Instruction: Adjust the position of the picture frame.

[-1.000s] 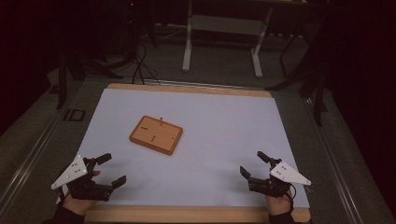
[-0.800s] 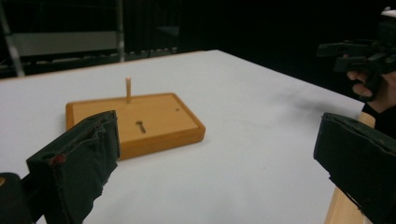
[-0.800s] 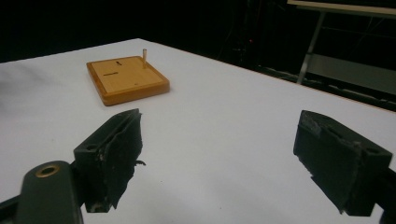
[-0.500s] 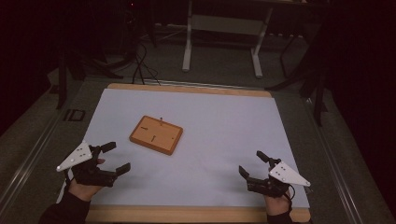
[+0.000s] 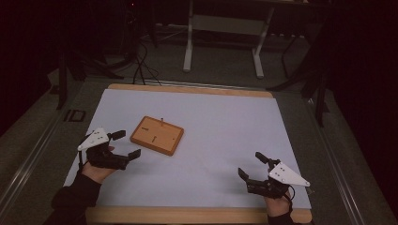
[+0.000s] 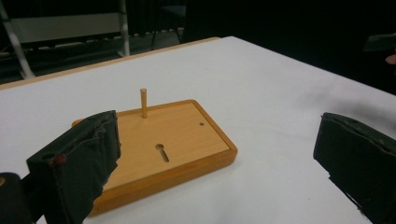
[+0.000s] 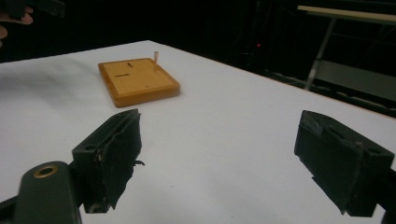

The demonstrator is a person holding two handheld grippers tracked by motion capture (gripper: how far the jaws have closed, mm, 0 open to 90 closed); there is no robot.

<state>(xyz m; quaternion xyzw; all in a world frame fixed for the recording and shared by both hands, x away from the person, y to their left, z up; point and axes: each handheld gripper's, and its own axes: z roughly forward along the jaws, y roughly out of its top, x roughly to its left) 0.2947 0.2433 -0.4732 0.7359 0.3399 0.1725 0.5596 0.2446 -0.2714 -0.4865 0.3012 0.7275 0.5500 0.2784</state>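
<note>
Wooden board [image 5: 156, 135]: orange-tan, slightly darker rim, 2 dark slots and 1 small dark hole on top. Peg [image 6: 144, 103] on it: pale light wood. Table [image 5: 220, 136]: pale bluish-white top, light wood edge strip. Left gripper [image 5: 126, 144] and right gripper [image 5: 251, 165]: black jaws and bodies, each with a pale grey plate on top. Person's sleeve [image 5: 70, 204]: black. Surroundings dark; floor grey.

A dim room, a white-legged table frame [image 5: 224, 28] standing beyond.
</note>
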